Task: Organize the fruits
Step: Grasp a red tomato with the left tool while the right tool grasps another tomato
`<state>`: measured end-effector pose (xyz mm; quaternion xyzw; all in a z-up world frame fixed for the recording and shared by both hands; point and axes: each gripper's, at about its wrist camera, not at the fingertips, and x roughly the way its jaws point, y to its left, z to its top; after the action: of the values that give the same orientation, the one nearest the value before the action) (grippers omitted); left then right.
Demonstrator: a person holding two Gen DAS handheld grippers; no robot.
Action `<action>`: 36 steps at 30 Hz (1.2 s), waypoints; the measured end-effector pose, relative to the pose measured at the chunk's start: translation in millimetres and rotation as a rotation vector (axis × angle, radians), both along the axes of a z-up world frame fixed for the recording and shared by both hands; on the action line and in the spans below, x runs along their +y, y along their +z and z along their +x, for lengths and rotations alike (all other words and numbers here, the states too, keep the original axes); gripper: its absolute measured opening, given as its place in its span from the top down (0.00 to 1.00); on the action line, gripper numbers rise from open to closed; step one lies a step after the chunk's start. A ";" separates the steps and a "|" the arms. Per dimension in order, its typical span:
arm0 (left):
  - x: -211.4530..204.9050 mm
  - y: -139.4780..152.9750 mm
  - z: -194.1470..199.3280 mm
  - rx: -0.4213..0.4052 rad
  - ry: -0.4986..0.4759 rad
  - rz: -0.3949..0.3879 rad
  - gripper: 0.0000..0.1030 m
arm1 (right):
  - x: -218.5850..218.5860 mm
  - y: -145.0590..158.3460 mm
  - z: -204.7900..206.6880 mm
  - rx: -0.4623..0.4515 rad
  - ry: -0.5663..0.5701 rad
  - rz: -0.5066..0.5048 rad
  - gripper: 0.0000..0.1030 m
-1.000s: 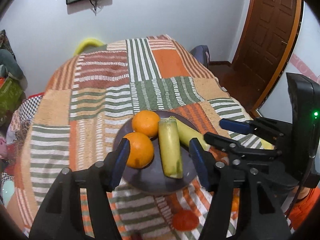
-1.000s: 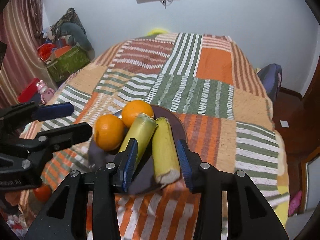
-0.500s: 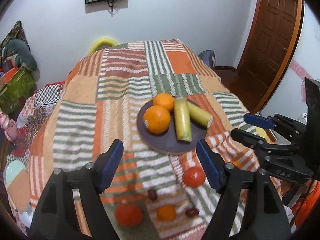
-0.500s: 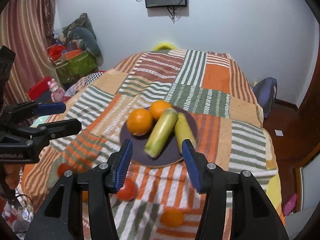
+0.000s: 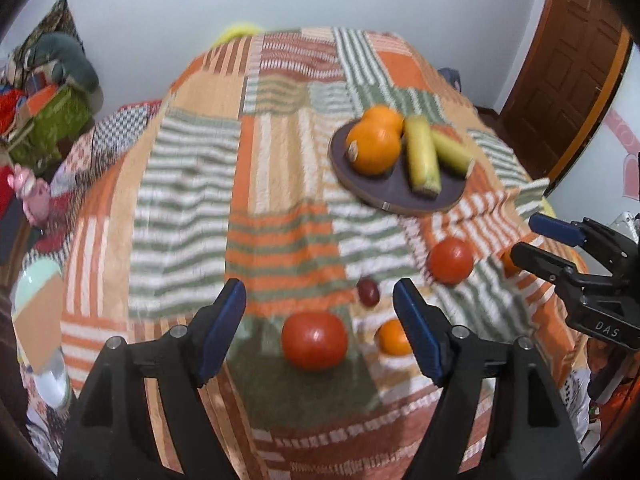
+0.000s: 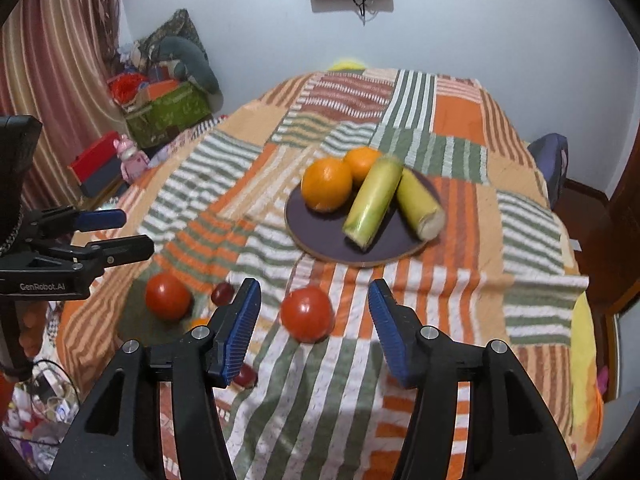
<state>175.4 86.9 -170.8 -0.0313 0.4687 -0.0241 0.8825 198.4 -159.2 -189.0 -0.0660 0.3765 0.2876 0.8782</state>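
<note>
A dark round plate (image 5: 362, 192) (image 6: 320, 236) on the striped cloth holds two oranges (image 5: 374, 148) (image 6: 326, 184) and two yellow-green cut stalks (image 5: 422, 158) (image 6: 372, 200). Loose on the cloth nearer me lie two red tomatoes (image 5: 314, 340) (image 5: 450, 260), a small orange (image 5: 394, 338) and a dark plum (image 5: 368, 290). My left gripper (image 5: 320, 320) is open and empty, above the near tomato. My right gripper (image 6: 314, 310) is open and empty, with the other tomato (image 6: 306, 314) between its fingers in view. A second tomato (image 6: 167, 296) and plum (image 6: 222, 294) lie to its left.
The striped patchwork cloth (image 6: 452, 152) covers a round table. Boxes, toys and cushions (image 6: 164, 92) are piled at the left wall. A wooden door (image 5: 560, 76) is at the right. A chair back (image 6: 552, 160) stands beyond the table's right edge.
Both grippers have pulled back and up from the plate toward the near table edge. The loose tomatoes, small orange and plums have come into view. Both stay open and empty.
</note>
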 end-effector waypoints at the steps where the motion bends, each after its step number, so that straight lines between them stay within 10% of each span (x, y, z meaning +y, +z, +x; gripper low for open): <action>1: 2.3 -8.1 -1.3 0.018 0.002 -0.008 0.26 | 2.0 -5.5 -1.1 0.005 0.004 -0.011 0.46; 14: 9.3 -66.3 -4.2 0.117 0.018 -0.066 0.26 | 18.4 -45.8 11.8 0.102 0.007 -0.061 0.45; 23: 8.5 -70.7 1.6 0.105 0.011 -0.093 0.53 | 34.9 -61.2 22.3 0.128 0.029 -0.085 0.46; 36: 11.3 -50.9 -0.1 0.067 0.013 -0.101 0.53 | 22.1 -54.6 22.6 0.133 0.018 -0.035 0.60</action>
<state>175.3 98.2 -221.7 -0.0795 0.4958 -0.0409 0.8638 220.9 -137.1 -243.6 -0.0657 0.4383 0.2924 0.8474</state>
